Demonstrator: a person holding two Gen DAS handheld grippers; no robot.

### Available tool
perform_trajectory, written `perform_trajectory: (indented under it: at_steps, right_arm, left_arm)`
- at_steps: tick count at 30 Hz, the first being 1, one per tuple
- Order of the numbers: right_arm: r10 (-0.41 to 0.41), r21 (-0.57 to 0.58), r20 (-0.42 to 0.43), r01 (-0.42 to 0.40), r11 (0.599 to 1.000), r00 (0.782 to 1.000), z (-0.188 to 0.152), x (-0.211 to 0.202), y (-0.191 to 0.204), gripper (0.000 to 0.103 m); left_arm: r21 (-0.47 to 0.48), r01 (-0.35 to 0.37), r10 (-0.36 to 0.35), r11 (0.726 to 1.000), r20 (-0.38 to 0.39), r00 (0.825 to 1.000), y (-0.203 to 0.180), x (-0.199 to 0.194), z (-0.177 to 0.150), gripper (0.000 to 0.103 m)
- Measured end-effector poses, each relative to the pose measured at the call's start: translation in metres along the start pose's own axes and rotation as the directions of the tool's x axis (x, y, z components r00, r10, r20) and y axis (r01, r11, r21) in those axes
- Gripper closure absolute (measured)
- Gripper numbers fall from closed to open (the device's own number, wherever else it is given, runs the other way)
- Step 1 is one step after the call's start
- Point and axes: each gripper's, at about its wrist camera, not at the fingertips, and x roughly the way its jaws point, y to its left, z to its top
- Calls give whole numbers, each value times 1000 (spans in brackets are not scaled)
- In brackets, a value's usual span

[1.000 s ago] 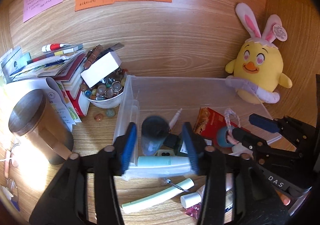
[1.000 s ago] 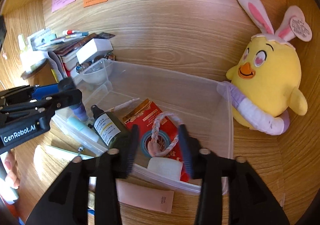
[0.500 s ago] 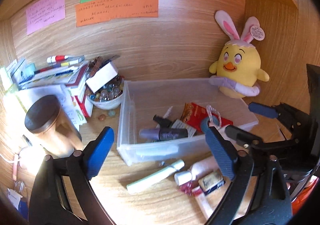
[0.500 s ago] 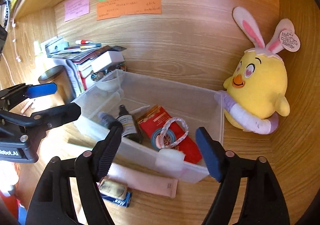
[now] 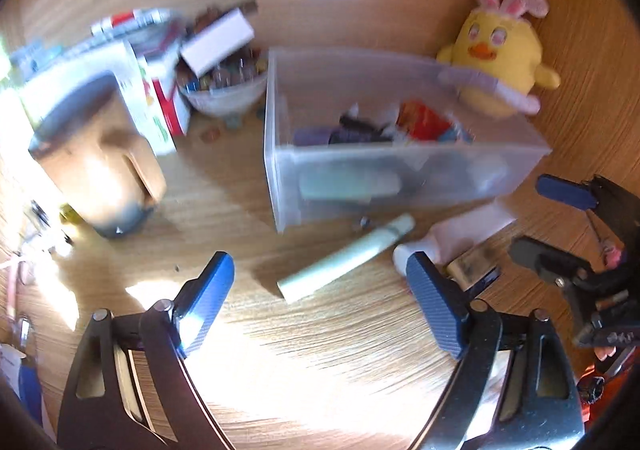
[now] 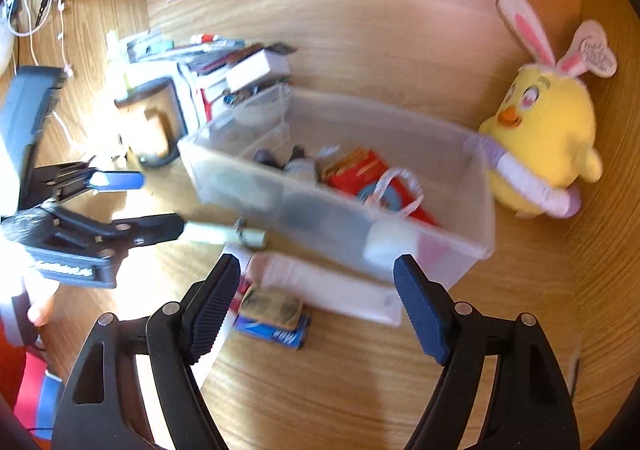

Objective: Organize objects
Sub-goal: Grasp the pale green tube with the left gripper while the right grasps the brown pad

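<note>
Left tool: jaws standing wide apart with nothing between the pads, having just narrowed a little after opening; hovering over bare table in front of the bin.
Right tool: jaws apart, having just been opening, gripping nothing; pointing down at the items lying before the bin.
Clear plastic bin: sitting on the wooden table near the back wall, holding a red packet, dark bottles, a roll of blue tape with a braided cord and a pale green tube against its front wall.
Mint tube: lying on the table just in front of the bin, angled, outside it.
White tube: lying flat along the bin's front wall, between the right tool's pads in that view but untouched.
Small tan packet on a blue one: resting beside the white tube, near the right tool's left pad.
Yellow chick plush: sitting to the right of the bin, touching its corner.
Bowl of beads: standing left of the bin, by a stack of books.
Sharpness: both views are blurring with motion.
</note>
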Motion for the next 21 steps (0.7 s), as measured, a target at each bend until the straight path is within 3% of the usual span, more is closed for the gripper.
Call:
perform_trajectory:
  at_steps: [2, 7, 12, 21]
  right_arm:
    - [4, -6, -27, -4, 1000, 1000, -6, 6, 5, 27]
    - [-13, 12, -41, 13, 1000, 999, -14, 14, 10, 27]
    - [-7, 21, -71, 8, 1000, 997, -14, 24, 14, 28]
    - [-13, -30, -93, 10, 1000, 996, -20, 30, 26, 54]
  left_arm:
    - [3, 10, -10, 1000, -38, 999, 2, 12, -1, 24]
    - [18, 40, -38, 999, -76, 996, -1, 27, -2, 30]
    - [55, 40, -36, 998, -69, 997, -7, 28, -7, 57]
    - [117, 48, -40, 992, -69, 997, -16, 12, -29, 79]
